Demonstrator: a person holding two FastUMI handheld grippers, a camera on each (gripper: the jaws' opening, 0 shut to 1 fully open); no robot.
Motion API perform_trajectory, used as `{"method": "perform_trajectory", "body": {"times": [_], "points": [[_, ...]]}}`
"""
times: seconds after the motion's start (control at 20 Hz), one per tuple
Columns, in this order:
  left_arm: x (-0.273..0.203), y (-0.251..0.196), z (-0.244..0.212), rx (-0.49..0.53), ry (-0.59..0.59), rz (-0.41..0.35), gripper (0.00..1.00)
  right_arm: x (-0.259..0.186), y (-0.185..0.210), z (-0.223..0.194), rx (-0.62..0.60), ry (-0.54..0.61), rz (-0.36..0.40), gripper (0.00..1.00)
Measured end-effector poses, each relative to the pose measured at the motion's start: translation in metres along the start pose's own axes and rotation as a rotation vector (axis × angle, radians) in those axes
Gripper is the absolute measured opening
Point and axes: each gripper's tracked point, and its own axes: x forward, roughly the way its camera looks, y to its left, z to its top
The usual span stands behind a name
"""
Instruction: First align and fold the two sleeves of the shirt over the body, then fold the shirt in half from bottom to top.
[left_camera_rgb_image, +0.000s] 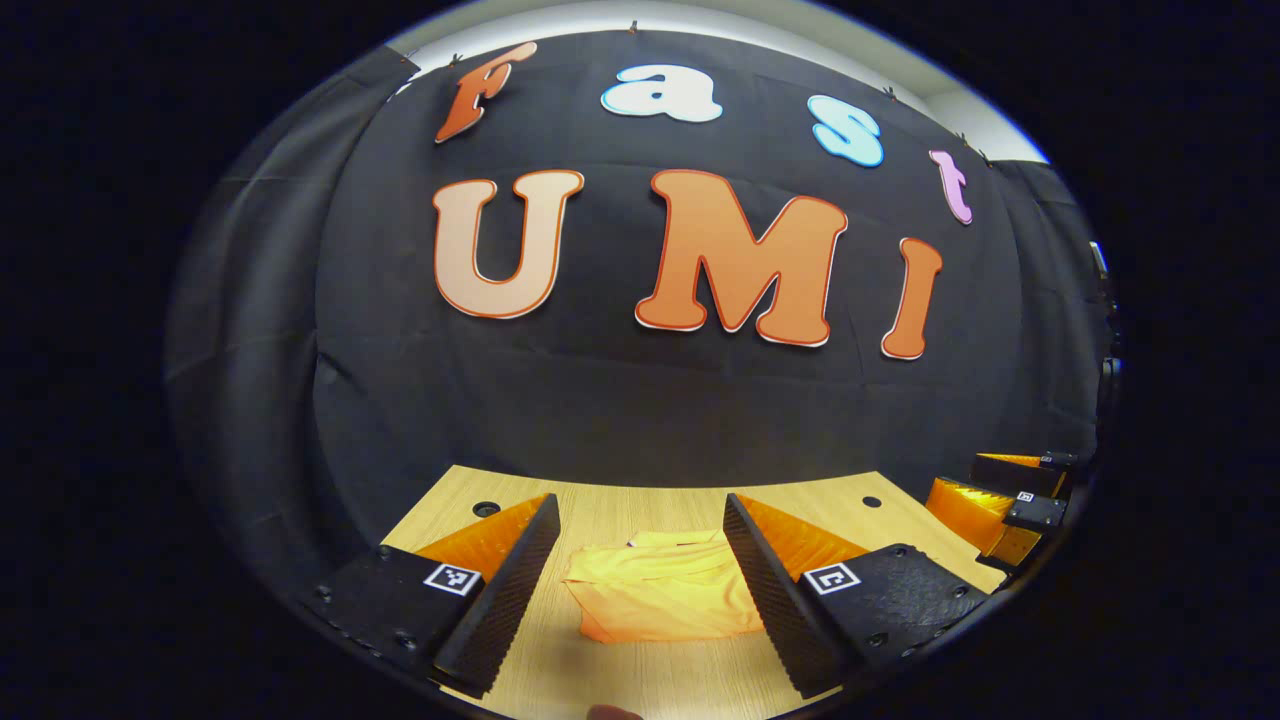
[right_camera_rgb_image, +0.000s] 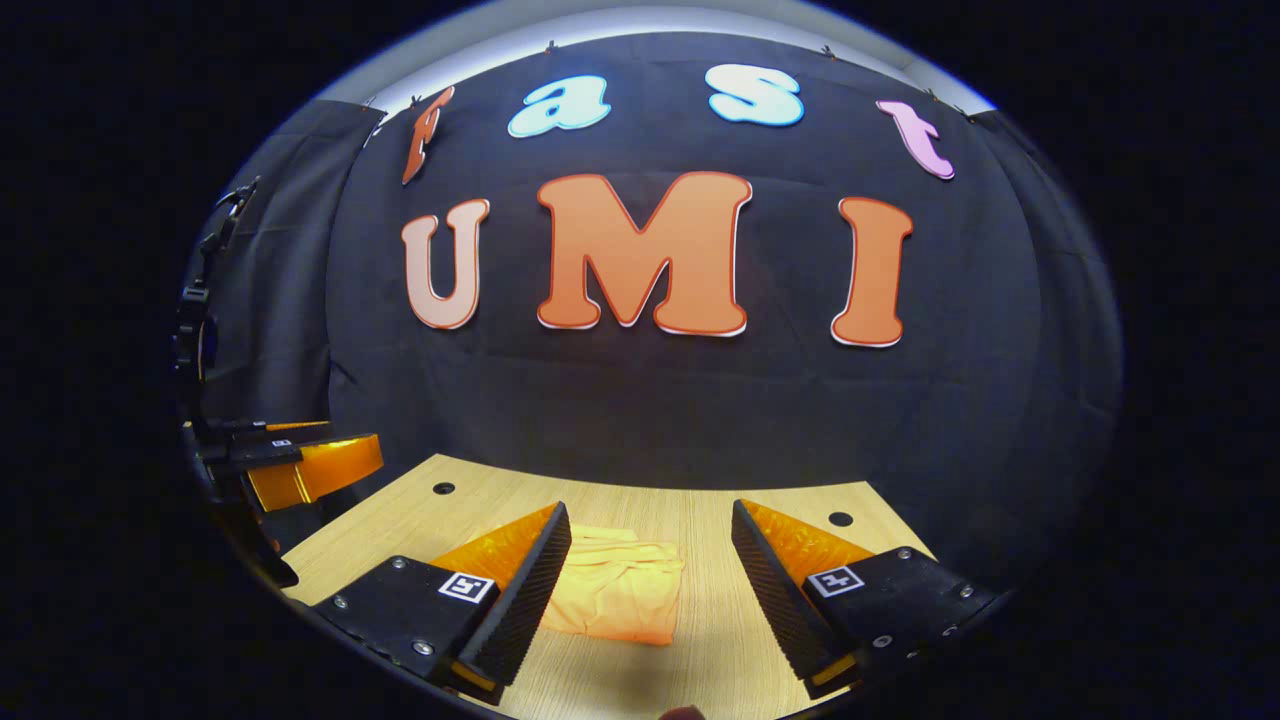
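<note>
We hold both grippers up off the table, jaws wide and empty: the left gripper frames the shirt lower centre of its view, w/ the right gripper at far right edge. In the right gripper view the shirt sits lower centre-left, partly behind the left finger of the right gripper, so it lies ahead and below both, apart from all fingers. It looks already a compact bundle, long axis approx. across the frame; the left seems slightly nearer, though we can't tell for sure.
</note>
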Motion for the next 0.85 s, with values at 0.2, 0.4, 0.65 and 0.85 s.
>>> {"method": "perform_trajectory", "body": {"times": [0.2, 0.4, 0.65, 0.85], "points": [[-0.028, 0.001, -0.011, 0.022, -0.002, 0.033, 1.0, -0.028, 0.005, 0.011, -0.043, -0.077, 0.035, 0.98], [-0.054, -0.005, -0.012, 0.004, -0.02, 0.025, 1.0, -0.047, 0.028, -0.005, -0.003, -0.033, 0.079, 0.98], [-0.077, -0.026, -0.008, 0.023, -0.071, 0.001, 1.0, -0.062, 0.026, -0.009, -0.009, -0.054, 0.083, 0.98], [-0.095, -0.04, -0.016, 0.047, -0.079, -0.023, 1.0, -0.072, 0.024, -0.011, -0.002, -0.063, 0.098, 0.98]]}}
